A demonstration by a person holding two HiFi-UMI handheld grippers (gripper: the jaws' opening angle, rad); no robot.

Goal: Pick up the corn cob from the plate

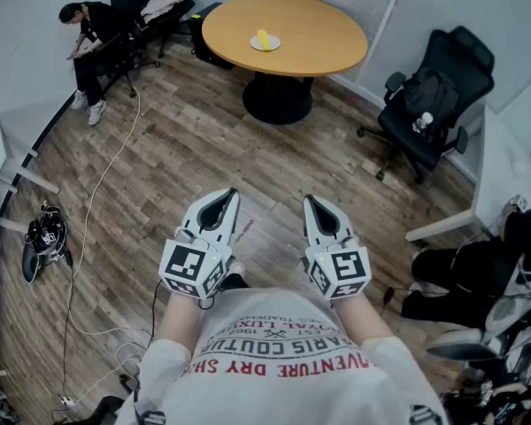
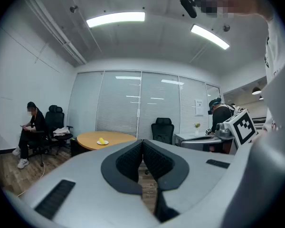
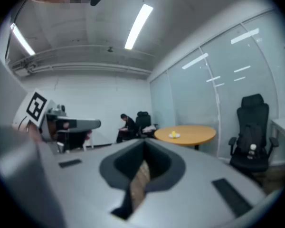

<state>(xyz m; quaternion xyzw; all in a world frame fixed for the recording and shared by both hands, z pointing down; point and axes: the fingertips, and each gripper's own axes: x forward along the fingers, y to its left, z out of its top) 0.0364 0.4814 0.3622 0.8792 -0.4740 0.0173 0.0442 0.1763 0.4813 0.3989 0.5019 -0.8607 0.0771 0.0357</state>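
Far ahead, the corn cob [image 1: 263, 38] is seen on its plate [image 1: 273, 45], well apart from the left gripper [image 1: 230, 195] and right gripper [image 1: 311, 202], both pressed together and empty.

Yellow corn cob [image 1: 264, 38], apparently lying flat, on white plate [image 1: 255, 45]

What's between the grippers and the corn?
Head view: bare wood floor, then the round table's black base and near edge; the corn sits further in on its plate.
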